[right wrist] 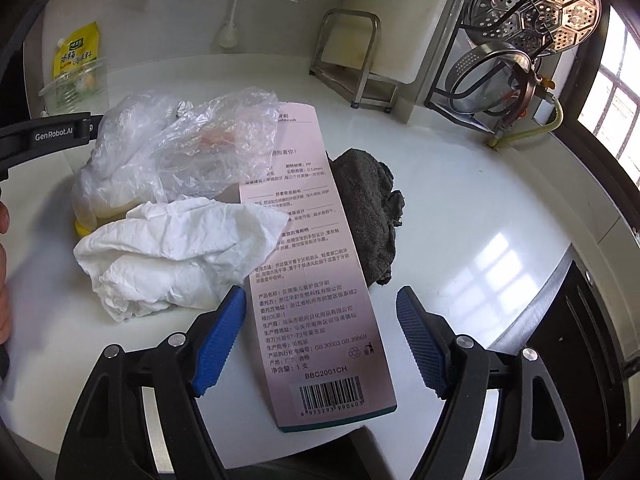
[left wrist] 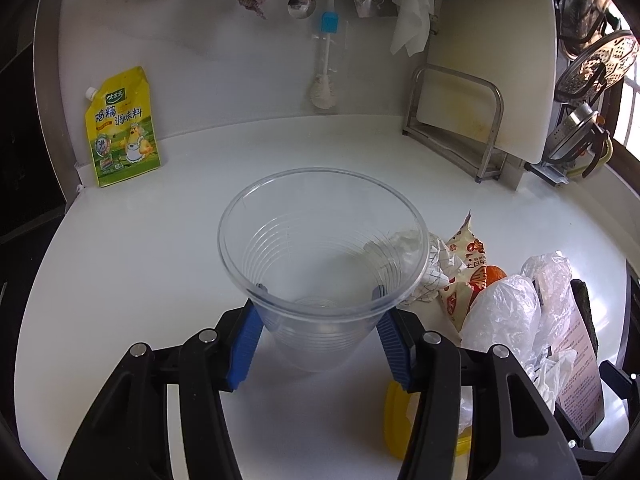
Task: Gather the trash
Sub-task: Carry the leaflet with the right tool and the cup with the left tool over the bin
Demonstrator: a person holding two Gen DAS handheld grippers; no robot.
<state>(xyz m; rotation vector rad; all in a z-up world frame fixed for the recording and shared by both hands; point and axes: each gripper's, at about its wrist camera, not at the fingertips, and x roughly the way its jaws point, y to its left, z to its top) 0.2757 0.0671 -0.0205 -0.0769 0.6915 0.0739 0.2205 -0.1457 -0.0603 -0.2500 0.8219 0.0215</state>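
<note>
Clear plastic fills the left wrist view: a ribbed disposable cup (left wrist: 322,264) stands upright on the white counter (left wrist: 120,264), clamped on both sides by the blue pads of the left gripper (left wrist: 319,334). Just right of the cup lie a crumpled paper scrap (left wrist: 436,268), a printed snack wrapper (left wrist: 466,264) and crinkled plastic bags (left wrist: 516,304). A yellow seasoning pouch (left wrist: 122,128) leans against the back wall.

In the right wrist view, the right gripper (right wrist: 320,336) stands released, its jaws spread wide and gripping nothing. A pink toothbrush package card (right wrist: 312,264) lies flat on the counter between and beneath them. A crumpled white tissue (right wrist: 180,256) rests at the card's left edge, a dark cloth (right wrist: 368,216) at its right.
</note>
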